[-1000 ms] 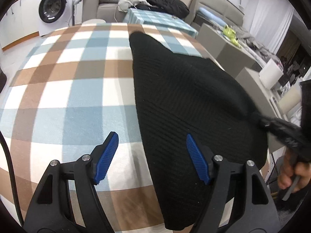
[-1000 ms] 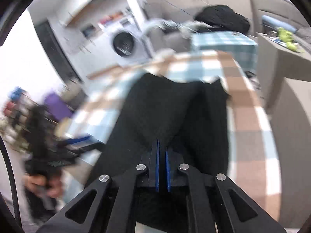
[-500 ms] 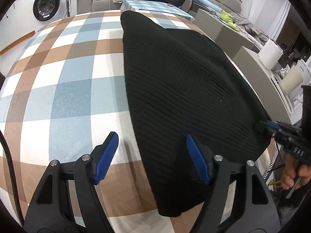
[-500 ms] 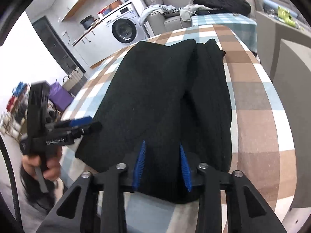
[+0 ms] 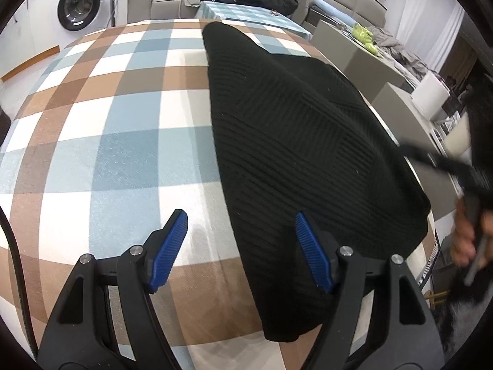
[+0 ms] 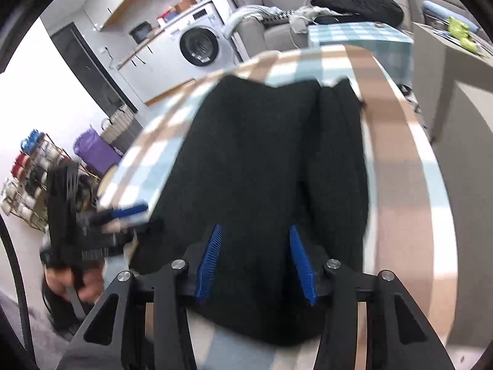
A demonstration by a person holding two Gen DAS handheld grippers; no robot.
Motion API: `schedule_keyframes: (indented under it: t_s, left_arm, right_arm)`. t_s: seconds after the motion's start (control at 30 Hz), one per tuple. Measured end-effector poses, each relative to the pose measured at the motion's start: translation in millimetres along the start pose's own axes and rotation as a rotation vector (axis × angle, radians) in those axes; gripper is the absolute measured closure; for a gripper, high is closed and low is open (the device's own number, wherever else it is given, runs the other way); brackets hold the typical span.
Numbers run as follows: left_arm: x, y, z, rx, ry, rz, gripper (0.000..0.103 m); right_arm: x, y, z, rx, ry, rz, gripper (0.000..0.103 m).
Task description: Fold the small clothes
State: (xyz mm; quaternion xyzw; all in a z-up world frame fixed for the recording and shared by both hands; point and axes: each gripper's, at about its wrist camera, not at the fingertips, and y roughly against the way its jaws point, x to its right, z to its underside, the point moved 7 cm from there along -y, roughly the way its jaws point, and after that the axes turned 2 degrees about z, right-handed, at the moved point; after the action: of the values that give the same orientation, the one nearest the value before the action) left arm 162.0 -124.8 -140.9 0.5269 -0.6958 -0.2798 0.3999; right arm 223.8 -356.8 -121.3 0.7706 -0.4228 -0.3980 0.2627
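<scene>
Soft, limp black ribbed-knit garment (image 5: 295,141) on the checked tablecloth (image 5: 117,129): my left gripper (image 5: 242,248) gapes; my right gripper (image 6: 254,259), just opening, is unclamped. I'd pinch its near hem.

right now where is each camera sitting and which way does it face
Left wrist: on the left gripper, angled down over the checked tablecloth; its open fingers straddle the black knit garment edge.
Right wrist: on the right gripper, angled down, jaws just opened over the garment.
Shared: garment, tablecloth, washing machine, each other's gripper.
</scene>
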Motion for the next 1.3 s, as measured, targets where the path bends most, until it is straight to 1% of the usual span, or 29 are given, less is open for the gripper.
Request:
schedule_keyframes:
  t_s: [0.03,0.13,0.17,0.2,0.27,0.3,0.37,0.43,0.5,0.57,0.6,0.67,0.73,0.8,0.83,0.87,0.93,1.0,1.03,1.1,1.23,1.3]
  left_arm:
    - [-3,2,-2,0.007,0.008,-0.007,0.033]
    - [-9,11,-7,0.029,0.011,-0.024,0.033]
    - [-11,14,-9,0.039,0.011,-0.028,0.033]
    - [-14,15,-11,0.045,0.015,-0.034,0.033]
    - [-19,17,-16,0.055,0.035,-0.039,0.033]
    - [-21,18,-20,0.061,0.042,-0.033,0.033]
    - [-23,17,-30,0.075,0.051,-0.028,0.033]
    - [-22,11,-48,0.093,0.06,-0.016,0.033]
    - [-20,0,-65,0.099,0.069,-0.011,0.033]
    - [-16,-18,-87,0.095,0.063,-0.018,0.033]
    - [-15,-27,-97,0.097,0.057,-0.031,0.033]
    - [-16,-43,-114,0.091,0.052,-0.081,0.033]
    - [-20,-56,-128,0.082,0.054,-0.095,0.033]
    - [-24,-65,-143,0.089,0.063,-0.083,0.033]
    - [-27,-69,-149,0.094,0.063,-0.093,0.033]
    - [-30,-74,-155,0.089,0.053,-0.11,0.033]
    - [-35,-85,-161,0.074,0.037,-0.126,0.033]
    - [-40,-97,-162,0.055,0.029,-0.141,0.032]
    - [-41,-101,-162,0.055,0.019,-0.148,0.031]
    - [-43,-102,-161,0.062,0.005,-0.158,0.029]
    - [-47,-86,-155,0.07,0.033,-0.148,0.03]
    - [-47,-71,-147,0.086,0.042,-0.141,0.03]
  right_arm:
    - [8,-14,-18,-0.001,-0.037,0.008,0.056]
    - [26,-43,-51,-0.02,-0.108,0.032,0.056]
    - [29,-53,-61,-0.026,-0.111,0.03,0.057]
    - [31,-62,-69,-0.029,-0.104,0.034,0.063]
    - [35,-76,-79,-0.041,-0.087,0.073,0.095]
    - [32,-72,-82,-0.033,-0.064,0.075,0.095]
    - [11,-40,-89,0.081,0.025,0.08,0.096]
    - [3,-17,-93,0.128,0.06,0.13,0.096]
    - [4,-11,-91,0.12,0.061,0.167,0.096]
    - [12,-25,-86,0.074,0.076,0.239,0.096]
    - [18,-33,-84,0.053,0.06,0.242,0.096]
    - [29,-52,-82,0.012,0.019,0.233,0.095]
    - [37,-60,-80,-0.022,-0.023,0.219,0.092]
    - [42,-59,-76,-0.024,-0.051,0.184,0.089]
    - [42,-56,-73,-0.024,-0.053,0.165,0.085]
    - [41,-53,-69,-0.031,-0.051,0.155,0.079]
    - [39,-50,-61,-0.036,-0.04,0.138,0.077]
    - [39,-47,-50,-0.045,-0.038,0.127,0.077]
    - [40,-47,-46,-0.051,-0.046,0.131,0.076]
    - [42,-41,-39,-0.052,-0.073,0.109,0.076]
    - [43,-18,-22,-0.034,-0.124,0.054,0.075]
    - [38,-5,-9,-0.026,-0.13,0.016,0.072]
